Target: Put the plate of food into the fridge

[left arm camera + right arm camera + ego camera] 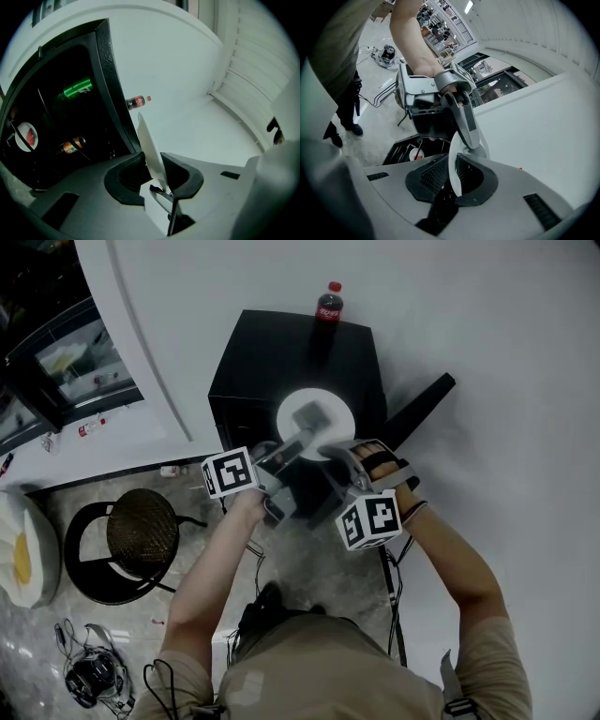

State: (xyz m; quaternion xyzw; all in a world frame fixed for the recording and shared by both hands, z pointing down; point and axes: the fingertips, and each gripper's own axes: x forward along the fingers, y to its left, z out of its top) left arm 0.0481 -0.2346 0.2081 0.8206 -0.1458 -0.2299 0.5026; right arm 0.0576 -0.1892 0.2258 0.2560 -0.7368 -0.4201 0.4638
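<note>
Left tongs [157, 176] and right tongs [454, 176] each clamping rim of round white plate [333, 413], holding it above small black open fridge [262, 371]. Carrying step in hand; next move likely calling for lowering plate level inside.

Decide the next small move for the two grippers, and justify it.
Probably lower the plate toward the open front of the fridge, moving both together. The left gripper and right gripper each clamp its rim, and it is not yet inside.
</note>
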